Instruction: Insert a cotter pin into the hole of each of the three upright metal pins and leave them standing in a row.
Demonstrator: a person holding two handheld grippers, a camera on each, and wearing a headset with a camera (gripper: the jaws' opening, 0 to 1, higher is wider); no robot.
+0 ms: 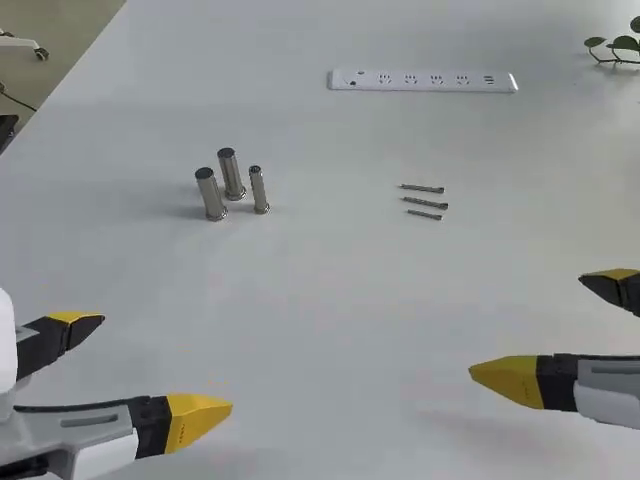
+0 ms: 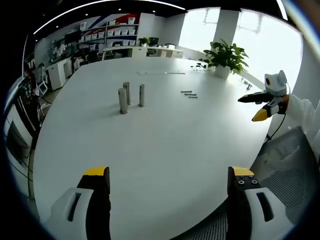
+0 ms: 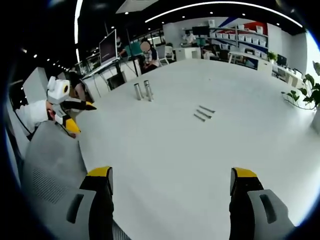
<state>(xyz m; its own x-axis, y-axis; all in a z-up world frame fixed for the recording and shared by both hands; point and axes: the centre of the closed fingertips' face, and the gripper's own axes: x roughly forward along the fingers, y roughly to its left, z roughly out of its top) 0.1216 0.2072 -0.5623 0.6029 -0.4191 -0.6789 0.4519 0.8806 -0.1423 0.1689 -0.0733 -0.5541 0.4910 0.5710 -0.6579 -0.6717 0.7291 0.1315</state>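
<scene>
White tabletop takes up nearly the whole head view, and its left edge cuts diagonally across the top left corner, with floor beyond. In the gripper views the near edge curves round close under the jaws, with an open office of shelves and desks behind the far rim.

Low at the left, the left gripper hovers with its yellow-tipped jaws spread wide and nothing between them. The right gripper hangs low at the right, equally released and empty. A broad bare stretch of table lies between the two and ahead of them.

A white power strip lies flat near the far side, and a leafy plant pokes in at the top right corner.

Left of centre, the three metal pins stand upright in a tight cluster, one set behind the other two. Well apart to their right, three cotter pins lie flat, parallel and close together, clear of every edge.
</scene>
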